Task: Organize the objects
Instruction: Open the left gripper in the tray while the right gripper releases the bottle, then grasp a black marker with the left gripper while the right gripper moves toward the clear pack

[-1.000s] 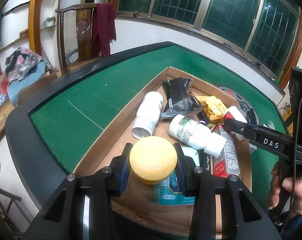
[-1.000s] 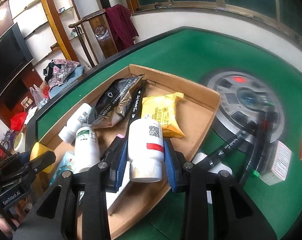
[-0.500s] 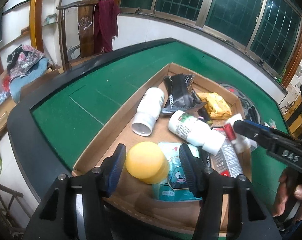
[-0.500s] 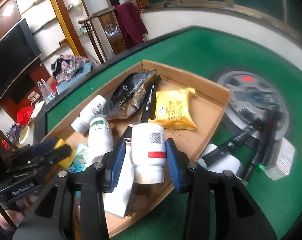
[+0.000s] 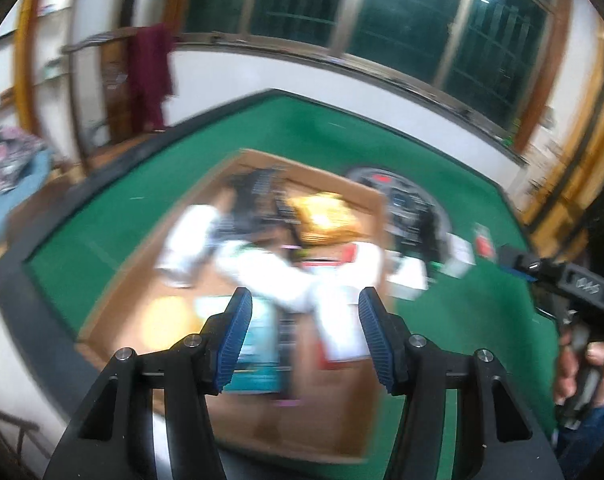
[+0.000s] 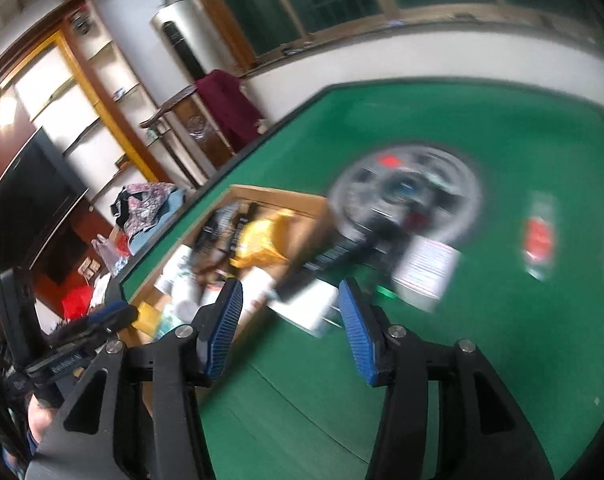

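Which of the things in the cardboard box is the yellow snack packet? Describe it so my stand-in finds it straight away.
On the green felt table, find the shallow brown cardboard box beside the round grey centre panel. The crinkled yellow snack packet lies in the box's far corner nearest that panel, next to a black foil bag. It is the only flat yellow pouch; its neighbours are white bottles and dark packaging.

A maroon cloth [image 6: 232, 110] hangs over a wooden chair [image 6: 182, 120] at ten o'clock; a dark television [image 6: 26, 200] stands at nine o'clock.

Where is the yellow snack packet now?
In the left wrist view, the yellow snack packet lies at the cardboard tray's far end, right of a black bag.
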{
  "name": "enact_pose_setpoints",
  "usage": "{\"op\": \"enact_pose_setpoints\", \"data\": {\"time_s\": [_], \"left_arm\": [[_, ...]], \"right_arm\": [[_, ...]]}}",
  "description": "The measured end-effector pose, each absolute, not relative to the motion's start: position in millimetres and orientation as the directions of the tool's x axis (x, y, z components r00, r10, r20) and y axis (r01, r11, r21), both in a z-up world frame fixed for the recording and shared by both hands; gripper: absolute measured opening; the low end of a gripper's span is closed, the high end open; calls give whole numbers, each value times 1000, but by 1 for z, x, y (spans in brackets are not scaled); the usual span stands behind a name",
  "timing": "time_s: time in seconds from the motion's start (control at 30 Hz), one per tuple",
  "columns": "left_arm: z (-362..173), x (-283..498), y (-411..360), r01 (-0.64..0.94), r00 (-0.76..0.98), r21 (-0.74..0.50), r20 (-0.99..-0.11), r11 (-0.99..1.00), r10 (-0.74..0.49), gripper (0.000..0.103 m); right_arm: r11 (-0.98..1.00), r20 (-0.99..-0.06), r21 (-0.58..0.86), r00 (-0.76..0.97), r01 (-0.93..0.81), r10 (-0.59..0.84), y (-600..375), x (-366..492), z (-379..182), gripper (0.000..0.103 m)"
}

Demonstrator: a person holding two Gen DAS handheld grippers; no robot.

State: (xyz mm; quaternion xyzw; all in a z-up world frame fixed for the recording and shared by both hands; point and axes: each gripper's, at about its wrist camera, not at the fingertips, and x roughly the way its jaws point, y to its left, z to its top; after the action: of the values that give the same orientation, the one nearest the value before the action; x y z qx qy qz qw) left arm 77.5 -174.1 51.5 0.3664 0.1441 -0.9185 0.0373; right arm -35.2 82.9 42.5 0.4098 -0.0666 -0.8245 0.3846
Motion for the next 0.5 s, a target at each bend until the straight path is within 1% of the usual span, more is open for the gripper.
{"op": "enact_pose_setpoints", "data": {"time_s": [0.17, 0.3, 0.33, 0.5], "left_arm": [[62, 28, -113, 3, -700, -231, -696, -973, 163, 50], [61, -29, -73, -80, -639, -190, -743, -979, 197, 50], [59, -41, -67, -91, -628, -178, -754, -980, 195, 50], [40, -101, -46, -80, -565, -58, -820, -995, 93, 49]], "right_arm": [[-745, -628, 475, -412, 468, -660, 138, -56, 26, 48], [-735, -600, 559, -424, 384, -678, 161, -76, 19, 48], [-736, -600, 565, -427, 372, -676, 164, -78, 18, 48], [-730, -578, 587, -450, 350, -680, 174, -84, 22, 48]]}}
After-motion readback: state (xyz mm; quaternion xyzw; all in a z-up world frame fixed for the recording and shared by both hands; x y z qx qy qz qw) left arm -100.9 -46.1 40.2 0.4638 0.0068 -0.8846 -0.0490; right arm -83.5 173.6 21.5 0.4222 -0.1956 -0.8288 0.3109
